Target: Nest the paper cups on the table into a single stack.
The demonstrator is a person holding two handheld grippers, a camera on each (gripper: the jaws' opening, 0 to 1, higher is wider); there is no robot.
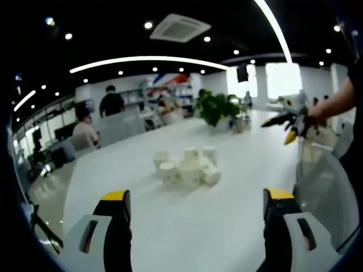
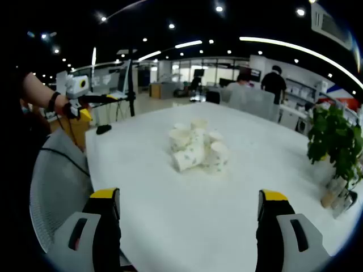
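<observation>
At centre of the left gripper view, on the white bench (image 1: pixel 227 226): paper cups (image 1: pixel 187 167) in a loose cluster, some upright, some tipped, none yet nested as far as can be told. Well apart from both grippers. Left gripper (image 1: pixel 195 212) at lower frame, jaws wide, holding nothing. Right gripper (image 2: pixel 187 212) at lower frame of its own view, jaws wide too, empty.

For the step in hand, likely the approach: best to pick one upright cup at the cluster's edge, close on its wall gently so the paper keeps its round, steady a second upright cup as the base, then lower mouth-up, straight down. Tipped cups better stood up first.

Left gripper view, left to right: seated people at left, a potted plant (image 1: pixel 218 107) past the cups, the other gripper at upper right. Right gripper view: grey chair (image 2: pixel 59 181) at left edge, cups (image 2: pixel 198 150) seen from another side, the plant (image 2: pixel 334 144) at right.
</observation>
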